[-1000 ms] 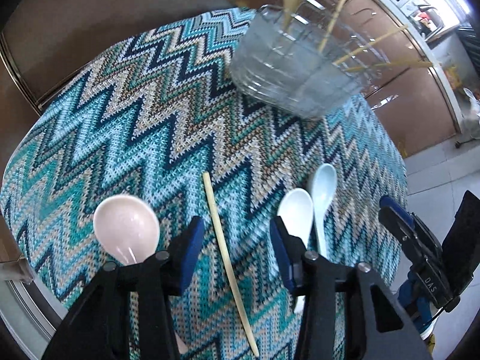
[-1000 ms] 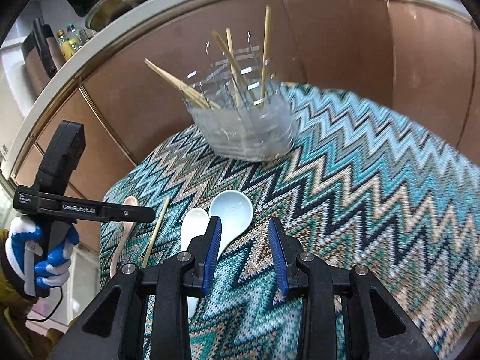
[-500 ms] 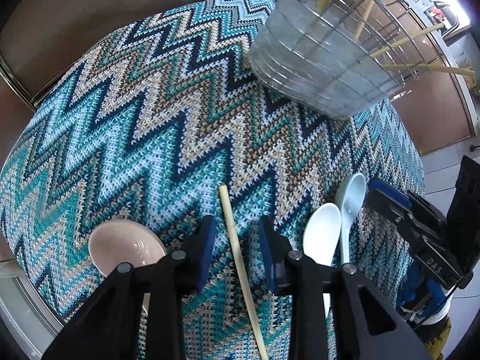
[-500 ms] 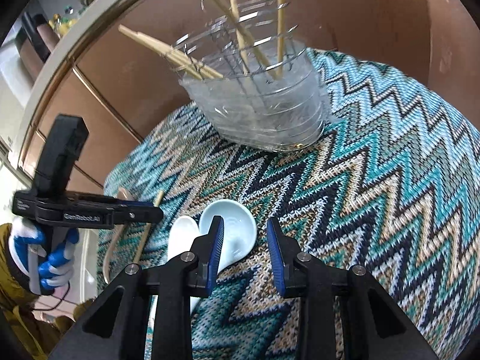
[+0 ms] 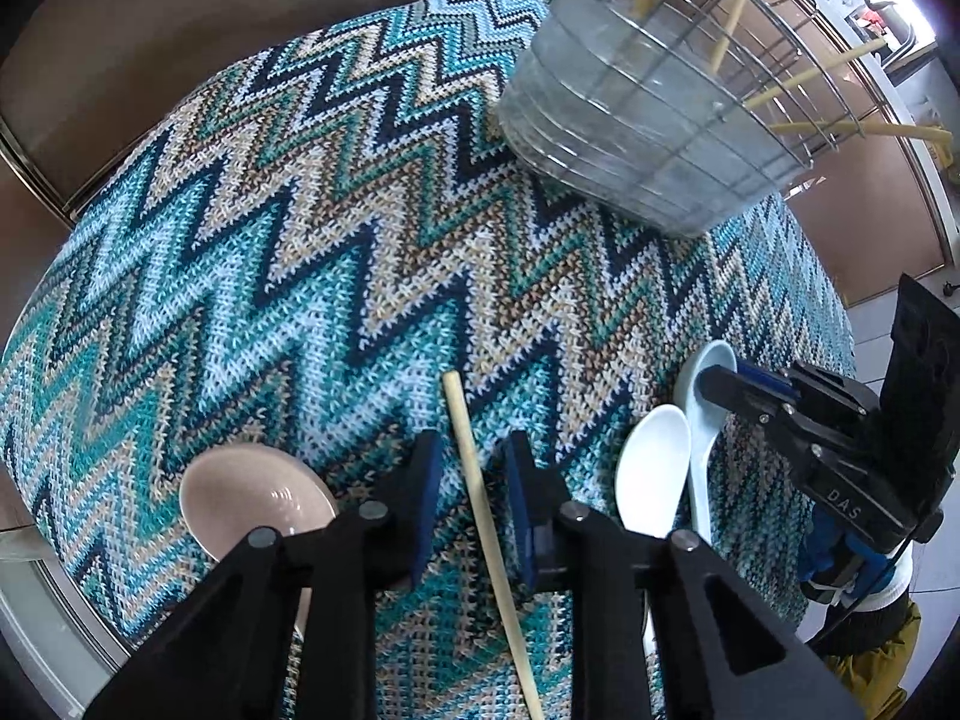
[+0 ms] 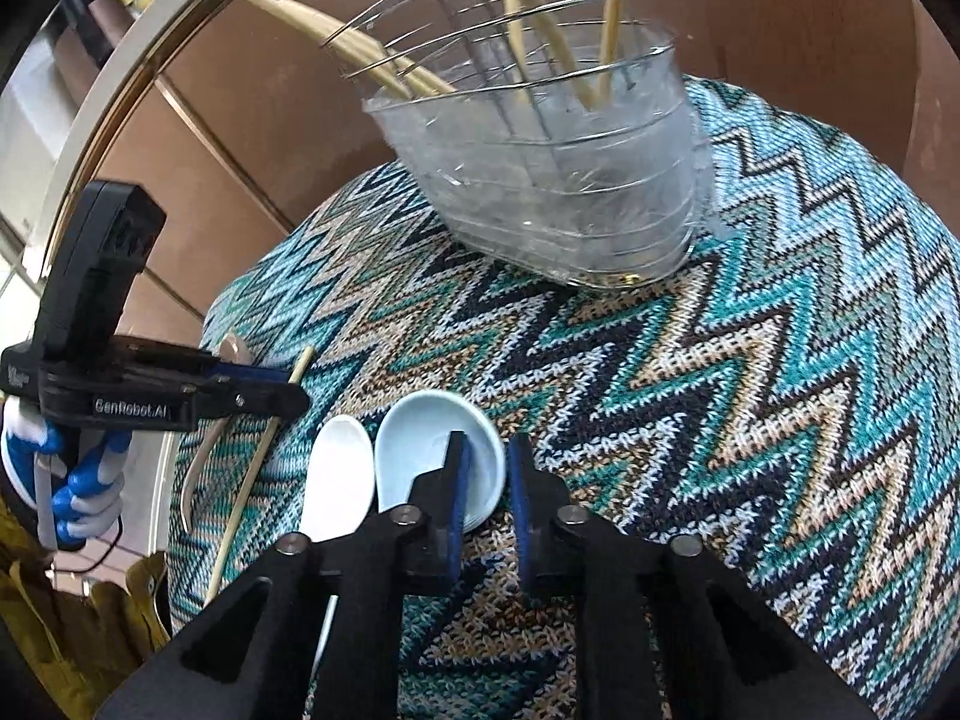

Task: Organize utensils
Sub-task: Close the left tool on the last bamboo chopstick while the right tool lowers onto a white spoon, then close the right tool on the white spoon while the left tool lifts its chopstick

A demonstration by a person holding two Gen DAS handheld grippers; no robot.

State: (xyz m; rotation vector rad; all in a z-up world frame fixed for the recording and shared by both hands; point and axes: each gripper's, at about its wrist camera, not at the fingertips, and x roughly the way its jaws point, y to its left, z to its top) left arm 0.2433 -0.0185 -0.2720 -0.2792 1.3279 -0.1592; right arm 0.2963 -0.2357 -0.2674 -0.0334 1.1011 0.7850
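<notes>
A single bamboo chopstick [image 5: 480, 498] lies on the zigzag cloth [image 5: 288, 252], and my left gripper [image 5: 471, 450] straddles it with the jaws narrowly open and not touching. A pink spoon [image 5: 252, 495] lies left of it, a white spoon [image 5: 651, 471] and a pale blue spoon [image 5: 705, 420] to the right. My right gripper [image 6: 486, 456] is open, its left finger over the rim of the pale blue spoon [image 6: 420, 444], beside the white spoon [image 6: 339, 480]. A wire utensil holder [image 6: 552, 168] with several chopsticks stands at the back.
The holder also shows at the upper right of the left wrist view [image 5: 648, 120]. Brown cabinet panels [image 6: 252, 138] stand behind the table. The cloth's edge drops off at the left in the right wrist view, where the other gripper [image 6: 150, 396] hovers.
My left gripper moved forward and lower over the chopstick, and its jaws narrowed around it. My right gripper moved forward, so its left finger now overlaps the pale blue spoon's bowl.
</notes>
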